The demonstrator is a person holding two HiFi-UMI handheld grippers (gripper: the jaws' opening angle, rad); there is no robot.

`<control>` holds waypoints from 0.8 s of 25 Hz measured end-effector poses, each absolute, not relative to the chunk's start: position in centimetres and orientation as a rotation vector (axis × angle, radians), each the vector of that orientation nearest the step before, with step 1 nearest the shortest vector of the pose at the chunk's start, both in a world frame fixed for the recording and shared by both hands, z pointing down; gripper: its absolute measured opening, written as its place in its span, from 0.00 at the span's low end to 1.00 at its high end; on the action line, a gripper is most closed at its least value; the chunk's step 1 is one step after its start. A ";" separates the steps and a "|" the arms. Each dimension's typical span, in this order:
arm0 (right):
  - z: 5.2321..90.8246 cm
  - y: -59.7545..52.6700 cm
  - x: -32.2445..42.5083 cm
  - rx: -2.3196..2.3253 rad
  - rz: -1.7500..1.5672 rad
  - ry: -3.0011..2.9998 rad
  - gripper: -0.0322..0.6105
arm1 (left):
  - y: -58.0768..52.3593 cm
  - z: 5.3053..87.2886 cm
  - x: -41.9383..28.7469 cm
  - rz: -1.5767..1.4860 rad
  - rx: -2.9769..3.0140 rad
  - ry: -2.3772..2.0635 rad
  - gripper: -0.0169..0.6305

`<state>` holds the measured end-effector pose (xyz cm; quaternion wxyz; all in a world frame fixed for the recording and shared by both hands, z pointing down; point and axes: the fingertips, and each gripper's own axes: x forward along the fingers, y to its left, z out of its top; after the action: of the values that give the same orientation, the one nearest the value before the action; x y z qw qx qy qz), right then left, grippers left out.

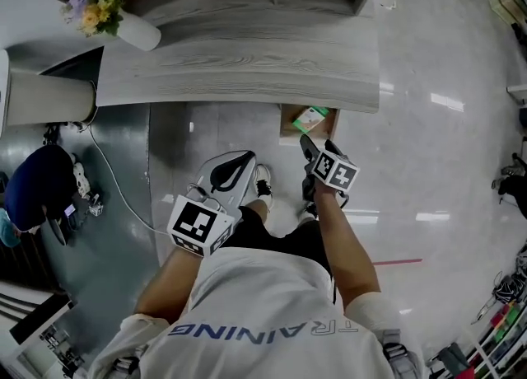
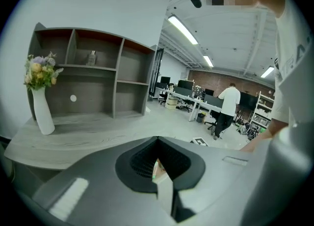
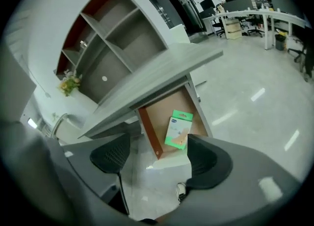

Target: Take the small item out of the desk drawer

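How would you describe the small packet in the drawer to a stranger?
Find the grey wooden desk; under its right end a brown drawer stands open. The flat packet lies inside, alone, white with a green top edge.

The word "TRAINING" is being displayed in grey letters, upside down in the head view, across the near white shirt. Print on the green-and-white box in the drawer is being rendered too small to read.
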<state>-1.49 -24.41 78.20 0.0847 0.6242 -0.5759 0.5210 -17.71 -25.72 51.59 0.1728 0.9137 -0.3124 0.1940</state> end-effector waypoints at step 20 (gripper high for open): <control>93.4 -29.8 -0.1 2.082 1.743 -1.254 0.60 | -27.4 58.6 -25.7 0.565 2.439 -0.864 0.03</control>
<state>-0.07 -29.79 93.36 0.0755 0.6943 -0.4180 0.5810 -25.70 -27.45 58.62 0.2441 0.8930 -0.3165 0.2068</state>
